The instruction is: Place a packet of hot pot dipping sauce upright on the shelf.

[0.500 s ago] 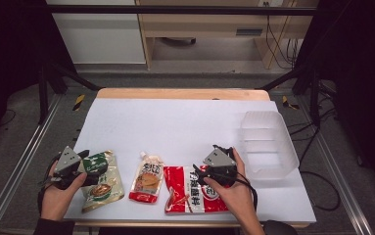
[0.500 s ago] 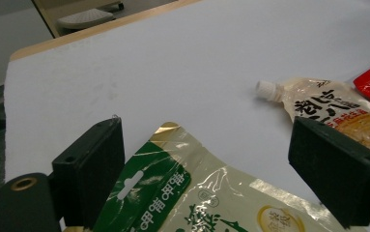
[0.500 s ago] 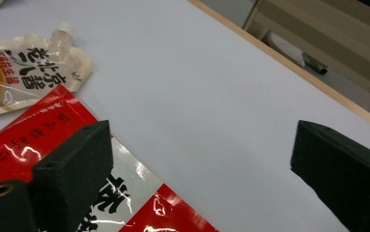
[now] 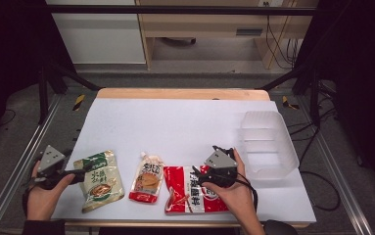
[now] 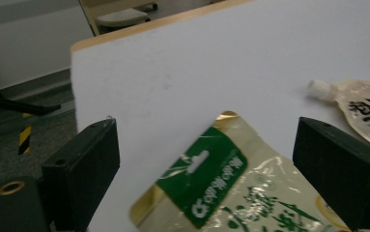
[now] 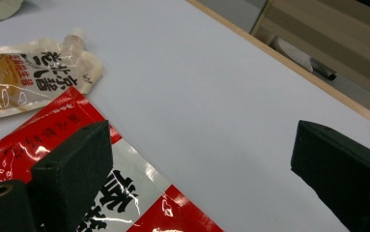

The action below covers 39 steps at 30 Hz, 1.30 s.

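White table (image 4: 185, 122), left tool (image 4: 77, 175) now drawn back off green pouch (image 4: 99, 181), right tool (image 4: 200, 177) unmoved over red packet (image 4: 187, 196), both released

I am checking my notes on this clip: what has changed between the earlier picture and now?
The left gripper slid left, off the top of the green pouch; jaws open, nothing taken. Right gripper, red packet, spouted pouch and tub stayed put.

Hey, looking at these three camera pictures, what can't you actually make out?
- Red packet: its right part is under the right gripper and hand in the high view.
- Green-topped pouch: cut off by the bottom edge in the left gripper view.
- Packet print: too small in the high view.
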Each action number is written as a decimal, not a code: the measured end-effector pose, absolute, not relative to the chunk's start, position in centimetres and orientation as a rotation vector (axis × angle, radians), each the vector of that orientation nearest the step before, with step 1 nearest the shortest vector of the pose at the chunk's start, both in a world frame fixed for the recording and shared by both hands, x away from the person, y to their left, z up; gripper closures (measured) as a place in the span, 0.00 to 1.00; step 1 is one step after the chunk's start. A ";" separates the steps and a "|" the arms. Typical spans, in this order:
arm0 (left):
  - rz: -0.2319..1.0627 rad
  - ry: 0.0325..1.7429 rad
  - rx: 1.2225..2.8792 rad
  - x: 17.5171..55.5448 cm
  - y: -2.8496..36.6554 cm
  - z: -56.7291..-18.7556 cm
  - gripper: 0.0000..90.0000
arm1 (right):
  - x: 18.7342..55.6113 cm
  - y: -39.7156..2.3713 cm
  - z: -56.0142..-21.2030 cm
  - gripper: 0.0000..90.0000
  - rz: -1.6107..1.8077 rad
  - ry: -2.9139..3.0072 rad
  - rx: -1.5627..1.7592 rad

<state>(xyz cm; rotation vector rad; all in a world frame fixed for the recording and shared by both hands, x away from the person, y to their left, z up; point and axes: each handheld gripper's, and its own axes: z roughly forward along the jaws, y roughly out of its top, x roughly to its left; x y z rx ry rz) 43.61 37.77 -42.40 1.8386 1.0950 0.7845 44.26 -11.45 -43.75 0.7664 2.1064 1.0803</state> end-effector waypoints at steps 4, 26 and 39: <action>0.782 1.103 1.811 44.3 39.6 -42.8 0.14 | 44.6 -11.7 -44.1 0.12 1.058 2.120 0.809; 0.488 1.156 2.007 47.1 39.5 -47.0 0.18 | 44.4 -10.1 -45.1 0.12 1.010 2.219 0.765; 0.457 1.021 2.098 43.2 38.3 -45.4 0.36 | 44.2 -10.2 -44.6 0.13 1.030 2.203 0.750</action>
